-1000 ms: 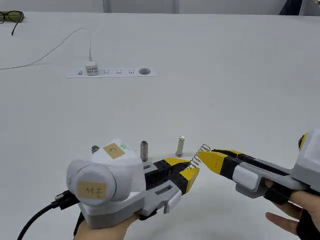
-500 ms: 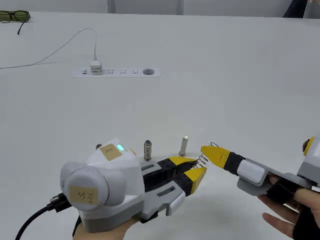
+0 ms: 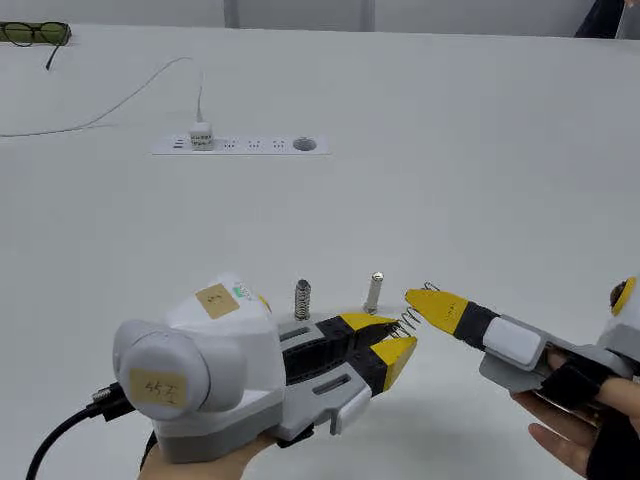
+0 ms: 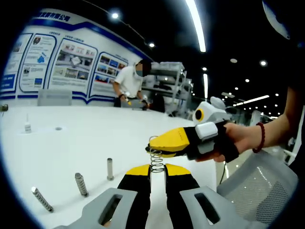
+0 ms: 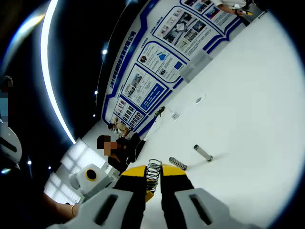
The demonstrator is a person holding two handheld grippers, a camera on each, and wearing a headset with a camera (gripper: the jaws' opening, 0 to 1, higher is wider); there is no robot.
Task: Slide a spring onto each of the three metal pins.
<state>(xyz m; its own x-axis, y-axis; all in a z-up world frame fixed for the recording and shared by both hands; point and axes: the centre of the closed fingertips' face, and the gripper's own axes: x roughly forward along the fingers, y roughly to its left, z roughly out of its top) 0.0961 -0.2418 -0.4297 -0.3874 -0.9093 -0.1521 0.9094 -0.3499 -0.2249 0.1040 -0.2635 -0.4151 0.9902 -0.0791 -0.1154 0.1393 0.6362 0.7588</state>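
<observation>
Spanning the gap between the two grippers low in the head view, the loose spring (image 3: 407, 320) runs from the left gripper (image 3: 388, 337), lower centre, to the right gripper (image 3: 425, 298), which enters from lower right. Left gripper view: left jaws nearly together, pinching the spring's lower end, with the right gripper's tip on its top end. Right gripper view: right jaws close together, clamped on the spring's end. Just above the left jaws in the head view stand a bare pin (image 3: 374, 292) and, left of it, a pin wearing a spring (image 3: 303, 298). Left gripper view, lower left: a third pin (image 4: 42, 199), also sprung. Farther up the white table (image 3: 480, 200): power strip (image 3: 240, 145); glasses (image 3: 35, 33) at upper left.
</observation>
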